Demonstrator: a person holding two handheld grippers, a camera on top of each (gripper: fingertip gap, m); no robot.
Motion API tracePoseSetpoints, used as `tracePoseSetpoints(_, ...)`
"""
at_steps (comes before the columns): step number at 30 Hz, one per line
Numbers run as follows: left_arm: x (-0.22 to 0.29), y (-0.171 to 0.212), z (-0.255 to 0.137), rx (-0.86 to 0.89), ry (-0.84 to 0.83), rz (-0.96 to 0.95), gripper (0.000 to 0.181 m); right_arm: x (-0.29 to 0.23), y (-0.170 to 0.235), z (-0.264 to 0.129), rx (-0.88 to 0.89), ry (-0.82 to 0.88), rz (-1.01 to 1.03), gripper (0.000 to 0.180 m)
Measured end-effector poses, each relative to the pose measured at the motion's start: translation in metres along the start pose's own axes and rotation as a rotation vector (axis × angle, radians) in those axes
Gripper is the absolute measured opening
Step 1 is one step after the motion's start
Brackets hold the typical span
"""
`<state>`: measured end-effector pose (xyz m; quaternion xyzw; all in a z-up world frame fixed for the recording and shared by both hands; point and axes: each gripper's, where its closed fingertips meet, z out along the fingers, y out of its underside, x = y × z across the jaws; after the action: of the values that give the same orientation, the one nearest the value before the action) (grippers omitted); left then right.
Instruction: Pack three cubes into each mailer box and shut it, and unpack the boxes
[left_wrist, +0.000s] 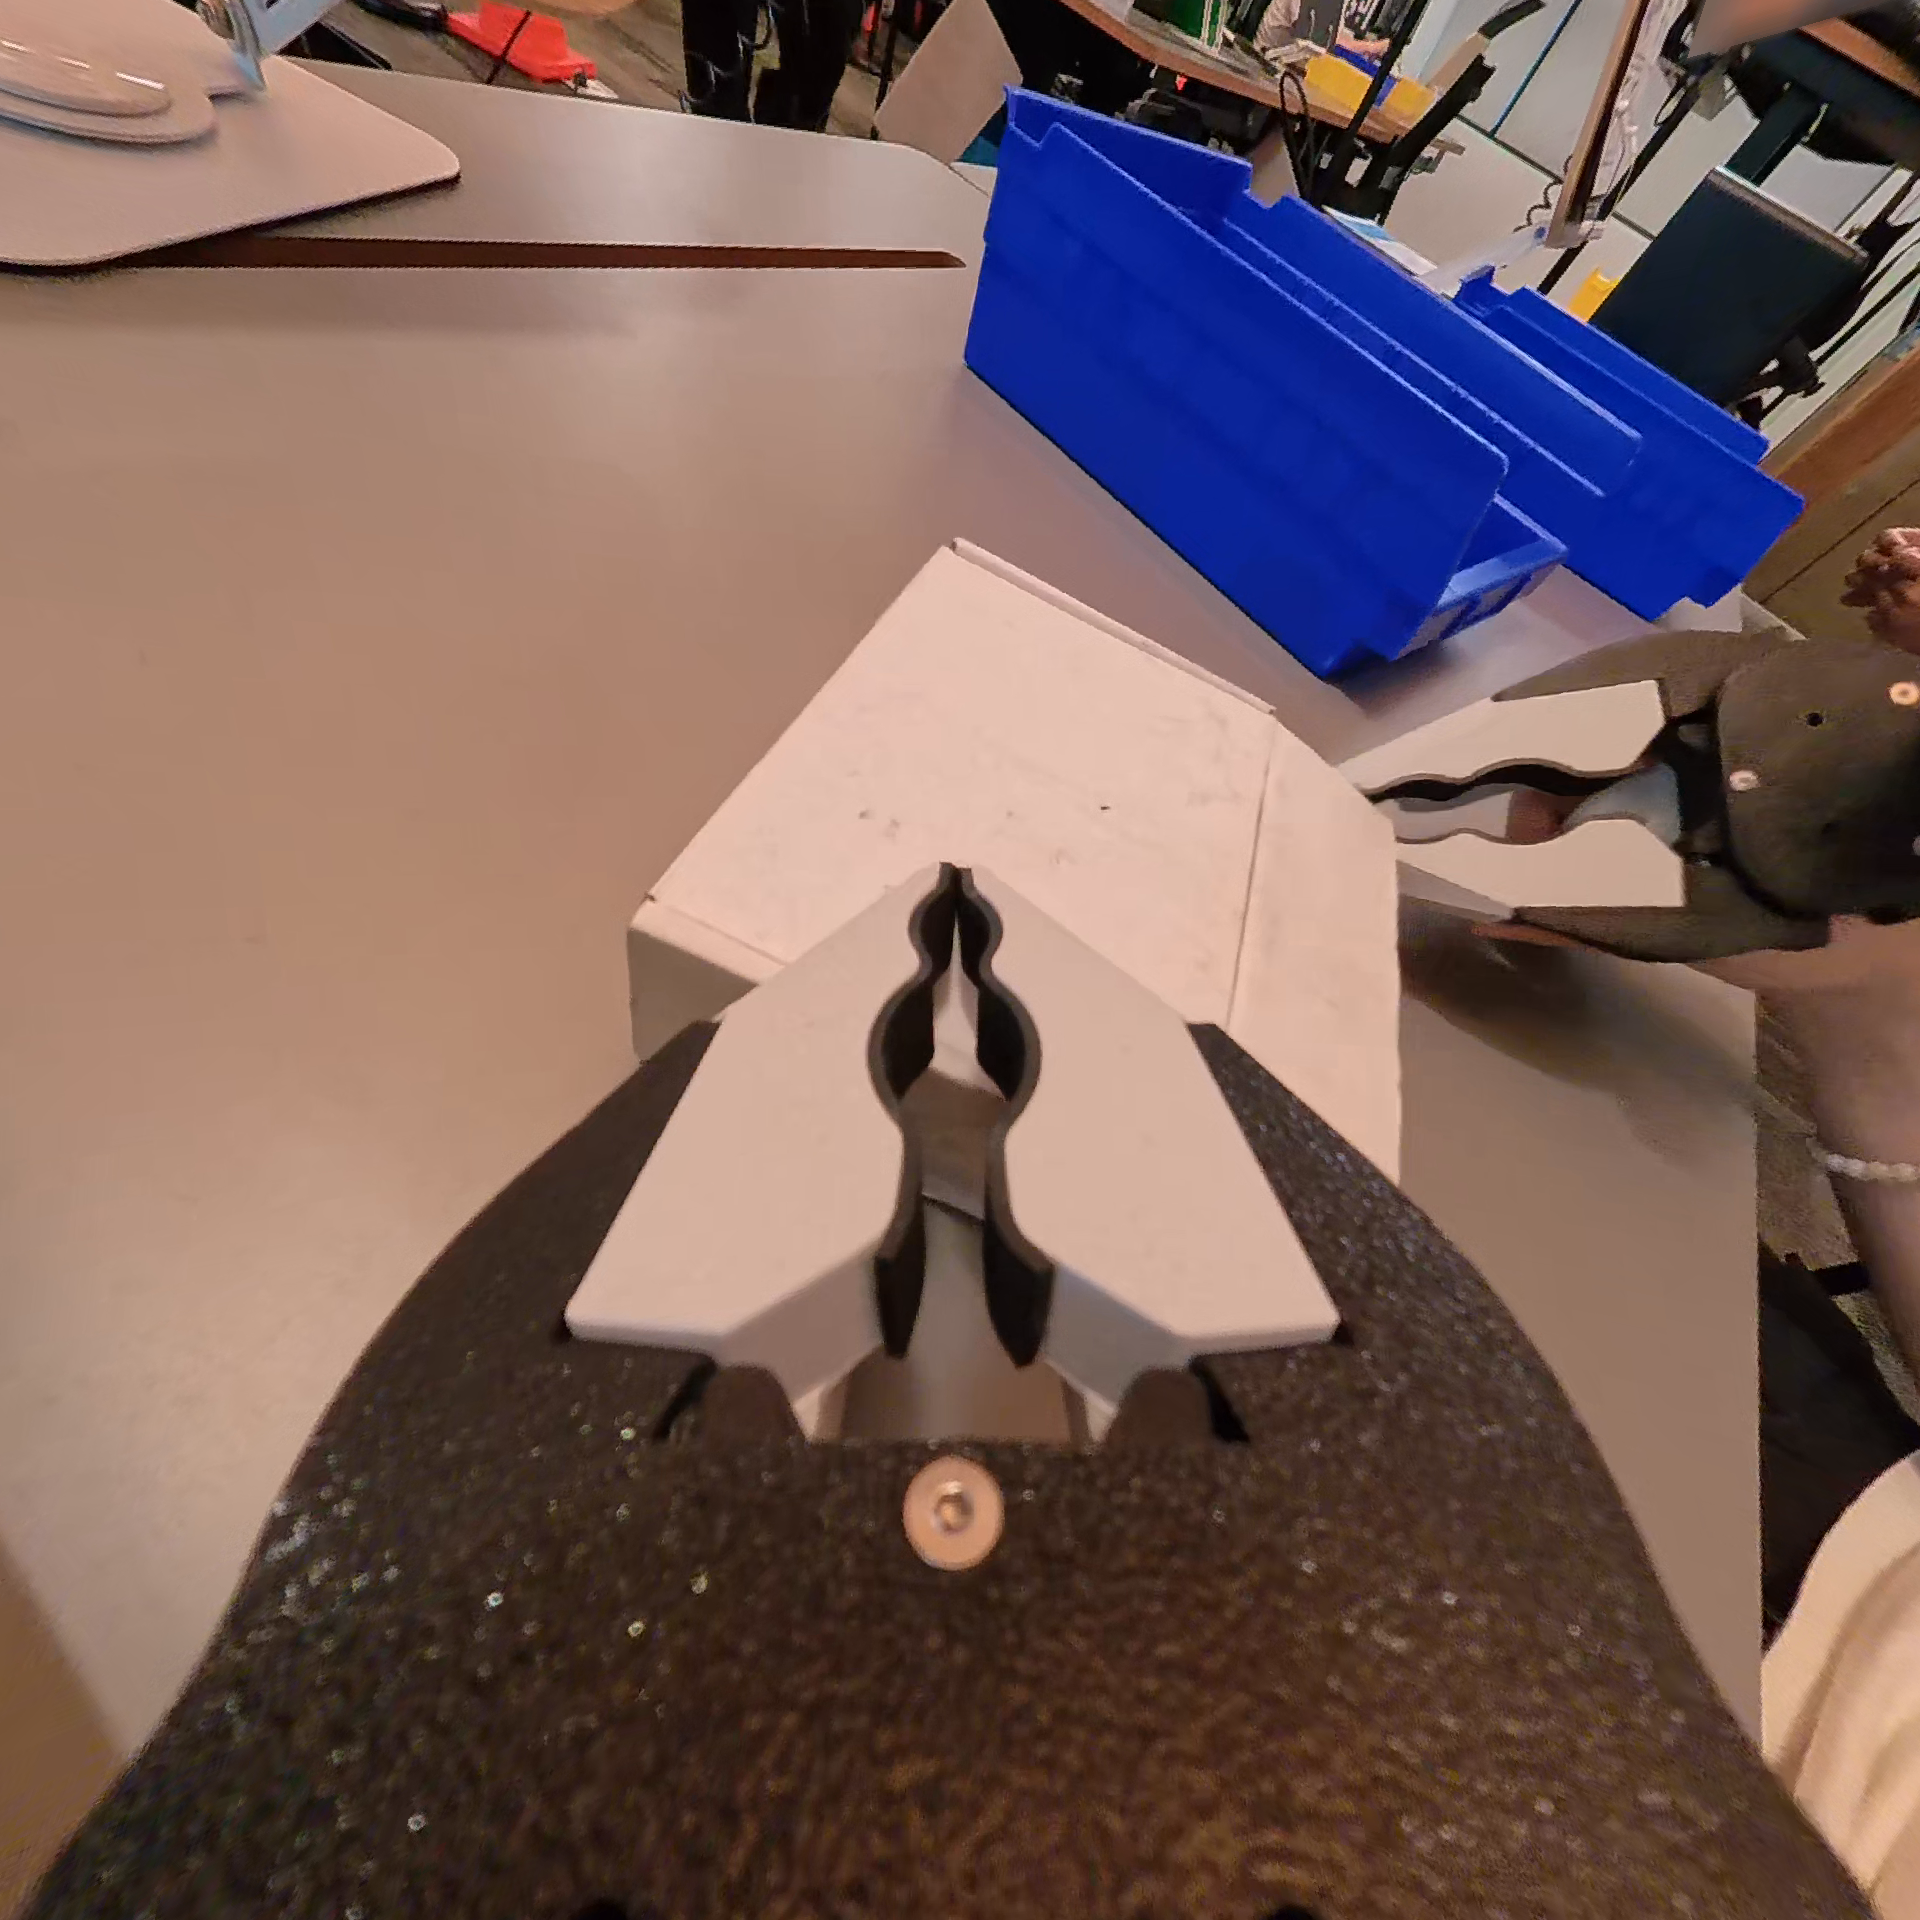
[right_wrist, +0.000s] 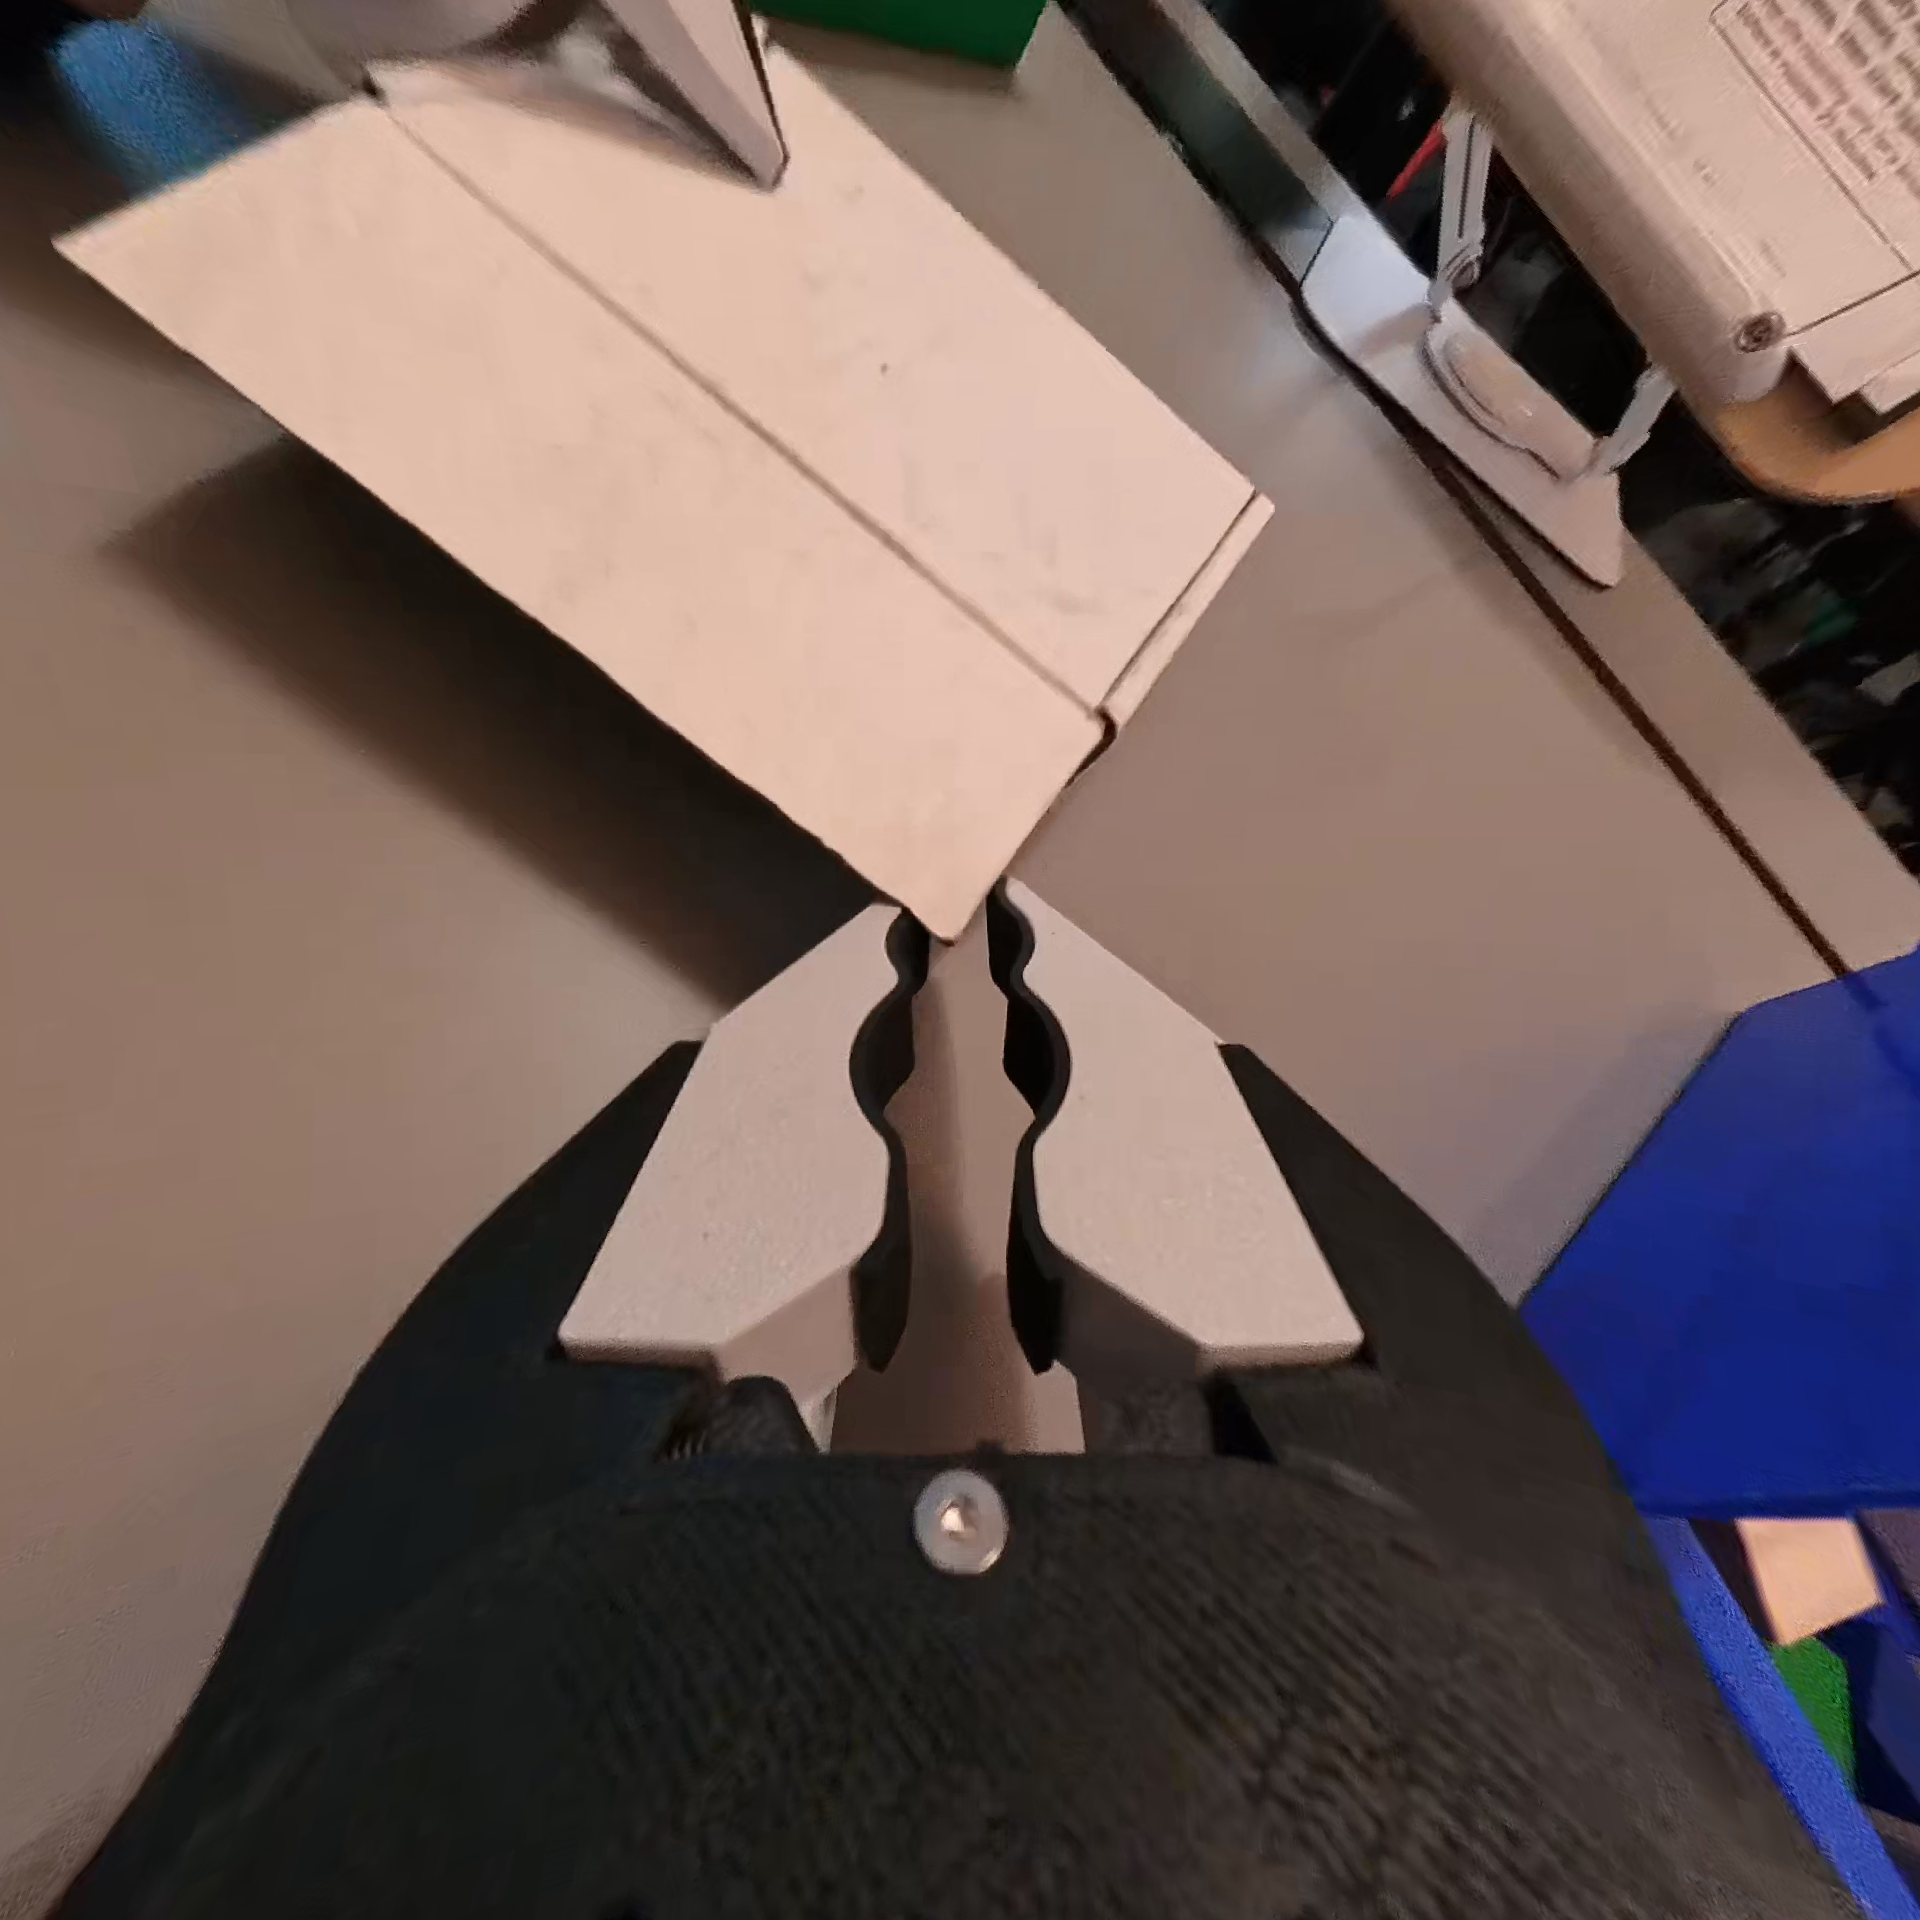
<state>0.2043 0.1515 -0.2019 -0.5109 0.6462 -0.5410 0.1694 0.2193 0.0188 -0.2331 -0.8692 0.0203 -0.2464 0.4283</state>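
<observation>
Jaws, left gripper (left_wrist: 954, 883): clenched tip to tip, nothing between them, poised over the near corner of the mailer box (left_wrist: 997, 769). Jaws, right gripper (right_wrist: 956, 920): parted by a narrow gap, the corner of the box's front flap (right_wrist: 727, 644) entering between the tips; whether the pads actually press it cannot be told. Each gripper: one black, grainy, pebble-textured body with a single silver hex screw at centre, carrying two pale grey wedge-shaped fingers (left_wrist: 790, 1132) lined with black, wavy-profiled pads. Mailer box: one, white corrugated cardboard, flat rectangular, lid down, surface scuffed and lightly speckled, its front flap angled outward toward the right gripper rather than tucked in; it lies on the table (left_wrist: 364, 675) between the two grippers. Table: one, smooth matte grey-beige top with a dark straight seam. Bins: two, blue moulded plastic (left_wrist: 1247, 416), long and ribbed, side by side just behind the box. Mat: one, pale grey, rounded corner (left_wrist: 260, 166), at the table's far left. Cubes: none visible in either view. Hand: one person's hand with a pale beaded bracelet (left_wrist: 1860, 1164), below the right gripper in the left wrist view.
</observation>
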Motion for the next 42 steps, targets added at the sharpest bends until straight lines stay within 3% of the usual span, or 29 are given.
tracePoseSetpoints(3, 0.000, -0.001, 0.001, 0.005, 0.005, -0.006, 0.000, 0.015, 0.004, 0.004, -0.046, 0.119, -0.082, 0.006)
tracePoseSetpoints(12, -0.002, -0.001, 0.003, -0.001, -0.050, 0.058, 0.000, 0.028, 0.007, 0.017, -0.058, 0.138, -0.067, 0.007)
tracePoseSetpoints(18, -0.001, -0.001, 0.003, -0.015, -0.095, 0.107, 0.000, 0.035, 0.019, -0.003, -0.192, 0.211, -0.253, 0.037)
tracePoseSetpoints(25, -0.002, -0.001, 0.003, -0.026, -0.109, 0.140, 0.000, 0.056, -0.054, -0.053, 0.091, 0.210, -0.146, 0.007)
tracePoseSetpoints(29, -0.006, -0.003, 0.004, -0.031, -0.166, 0.195, 0.000, 0.067, -0.097, -0.021, 0.134, 0.293, -0.314, 0.000)
tracePoseSetpoints(32, -0.007, -0.004, 0.004, -0.032, -0.193, 0.223, 0.000, 0.062, -0.104, 0.019, 0.024, 0.280, -0.409, 0.000)
tracePoseSetpoints(37, -0.008, -0.004, 0.004, -0.021, -0.201, 0.233, 0.000, 0.039, -0.091, 0.063, -0.080, 0.160, -0.409, 0.000)
tracePoseSetpoints(39, -0.009, -0.005, 0.004, -0.013, -0.201, 0.229, 0.000, 0.027, -0.076, 0.070, -0.148, 0.095, -0.418, 0.000)
tracePoseSetpoints(42, -0.009, -0.005, 0.004, -0.003, -0.177, 0.223, 0.000, 0.026, -0.076, 0.068, -0.152, 0.129, -0.391, 0.000)
